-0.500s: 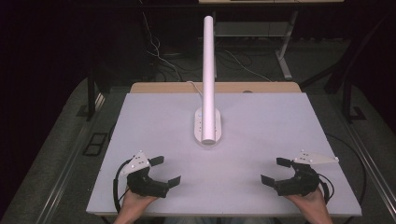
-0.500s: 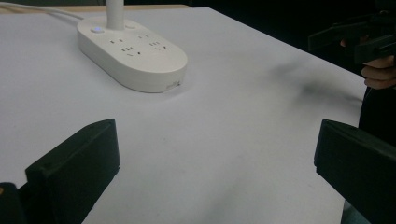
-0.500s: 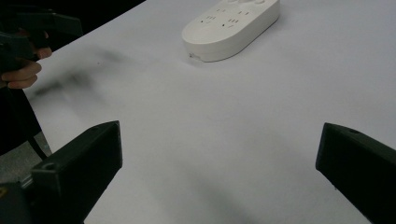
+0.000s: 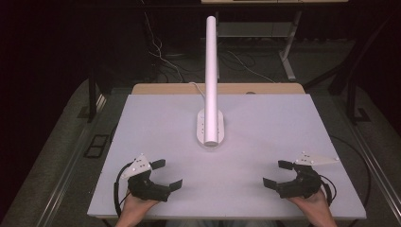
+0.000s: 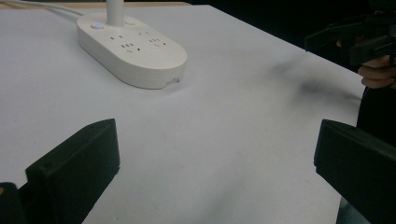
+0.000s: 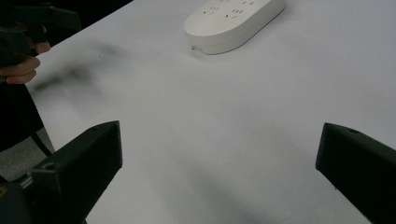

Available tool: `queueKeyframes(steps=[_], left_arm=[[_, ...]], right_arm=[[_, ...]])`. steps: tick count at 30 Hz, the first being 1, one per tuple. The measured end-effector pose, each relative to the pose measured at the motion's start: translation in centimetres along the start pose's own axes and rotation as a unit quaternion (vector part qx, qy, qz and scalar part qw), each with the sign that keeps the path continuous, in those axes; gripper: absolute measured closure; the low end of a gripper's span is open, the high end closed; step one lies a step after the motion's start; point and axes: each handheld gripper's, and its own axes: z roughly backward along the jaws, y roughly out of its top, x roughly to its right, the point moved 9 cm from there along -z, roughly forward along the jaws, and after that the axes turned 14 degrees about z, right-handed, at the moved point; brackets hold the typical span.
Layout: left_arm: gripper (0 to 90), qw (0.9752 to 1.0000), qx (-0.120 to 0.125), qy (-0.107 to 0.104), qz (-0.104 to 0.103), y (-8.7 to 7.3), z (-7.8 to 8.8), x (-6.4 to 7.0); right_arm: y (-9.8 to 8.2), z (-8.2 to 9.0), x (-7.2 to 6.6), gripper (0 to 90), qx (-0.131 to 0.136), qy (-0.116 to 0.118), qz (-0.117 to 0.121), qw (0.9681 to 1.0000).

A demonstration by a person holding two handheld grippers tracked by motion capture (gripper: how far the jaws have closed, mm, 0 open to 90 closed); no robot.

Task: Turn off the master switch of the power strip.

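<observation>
At the near table edge, the left gripper (image 4: 164,174) and right gripper (image 4: 278,173) gape empty; the white oval plastic power strip (image 4: 210,126) looks untouched, so all 1 job remains.

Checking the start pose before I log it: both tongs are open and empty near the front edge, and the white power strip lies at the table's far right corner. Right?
Not quite. The white power strip lies mid-table, at the foot of the white pole, as the high view shows. The left tongs and right tongs are indeed open and empty near the front edge.
</observation>
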Motion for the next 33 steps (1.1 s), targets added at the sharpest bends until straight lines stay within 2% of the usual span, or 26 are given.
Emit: queueKeyframes(steps=[13,18,33], left_arm=[[0.0,0.9999,-0.011,-0.003,-0.003,0.1,0.0,0.3],[0.0,0.9997,-0.023,-0.003,-0.008,0.2,-0.1,0.5],[0.0,0.9995,-0.03,-0.011,-0.001,1.5,-0.3,0.9]], right_arm=[[-0.1,0.0,-0.1,0.0,-0.004,0.002,-0.002,1.0],[-0.2,0.1,-0.1,0.0,-0.004,0.001,-0.004,1.0],[-0.5,0.1,0.0,0.0,-0.012,0.0,0.002,0.9999]])
